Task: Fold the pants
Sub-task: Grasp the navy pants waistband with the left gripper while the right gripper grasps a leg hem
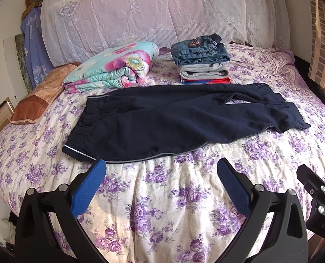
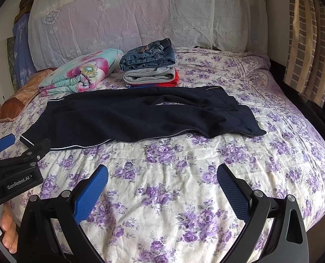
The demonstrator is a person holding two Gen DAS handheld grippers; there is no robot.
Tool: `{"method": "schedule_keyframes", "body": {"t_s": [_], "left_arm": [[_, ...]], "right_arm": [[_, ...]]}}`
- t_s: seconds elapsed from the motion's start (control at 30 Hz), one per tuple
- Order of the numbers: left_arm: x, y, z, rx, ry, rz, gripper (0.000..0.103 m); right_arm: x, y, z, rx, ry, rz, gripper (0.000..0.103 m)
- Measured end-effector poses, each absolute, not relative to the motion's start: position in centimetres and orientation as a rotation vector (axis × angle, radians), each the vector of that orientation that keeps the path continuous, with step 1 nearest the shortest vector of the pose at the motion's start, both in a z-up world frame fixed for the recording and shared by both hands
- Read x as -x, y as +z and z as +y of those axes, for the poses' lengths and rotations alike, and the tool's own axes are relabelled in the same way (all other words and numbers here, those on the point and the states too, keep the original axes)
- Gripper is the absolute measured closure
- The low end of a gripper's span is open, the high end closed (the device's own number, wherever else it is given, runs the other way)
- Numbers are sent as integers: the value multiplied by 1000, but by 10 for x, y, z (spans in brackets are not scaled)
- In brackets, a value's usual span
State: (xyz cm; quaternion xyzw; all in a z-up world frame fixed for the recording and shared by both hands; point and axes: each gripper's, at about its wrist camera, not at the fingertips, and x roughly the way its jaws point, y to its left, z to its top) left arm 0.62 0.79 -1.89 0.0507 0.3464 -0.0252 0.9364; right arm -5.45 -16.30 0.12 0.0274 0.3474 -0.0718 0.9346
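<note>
Dark pants [image 1: 180, 118] laid flat on the floral bedspread [image 1: 162, 197].

Left gripper [image 1: 161, 169] and right gripper [image 2: 162, 174] are held wide; fingertips [image 2: 8, 230] are seen only from the right wrist.

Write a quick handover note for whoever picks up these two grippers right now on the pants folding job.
Left gripper: open, empty, near the waistband corner.
Right gripper: open, empty, over bare bedspread.
Navy pants: spread flat across the bed, waistband left, legs right, unfolded.
Folded clothes stack and floral quilt sit behind them.
Done: pants laid out. Left: all folds.
</note>
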Motion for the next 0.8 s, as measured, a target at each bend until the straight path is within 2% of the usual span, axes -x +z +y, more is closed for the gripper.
{"method": "schedule_keyframes", "body": {"t_s": [0.23,0.47,0.6,0.63,0.67,0.7,0.73,0.77,0.8], "left_arm": [[-55,-73,69,82,-3,1006,4],[-118,-94,166,381,116,1096,5],[-134,-109,190,521,121,1107,8],[-137,-110,193,525,129,1098,28],[-142,-110,195,509,148,1098,56],[-146,-110,198,516,144,1100,59],[-149,-109,203,557,117,1090,79],[-150,-107,207,594,81,1081,88],[-149,-104,208,602,72,1070,89]], "right_arm": [[33,-27,-175,-92,-147,796,3],[33,-30,-165,-63,-118,793,3],[35,-28,-168,-60,-129,789,3],[35,-28,-171,-67,-132,790,3],[35,-28,-174,-75,-137,791,3],[35,-28,-177,-80,-142,793,3],[35,-28,-180,-85,-147,795,3],[36,-28,-182,-86,-154,796,3],[36,-28,-185,-85,-160,796,3]]}}
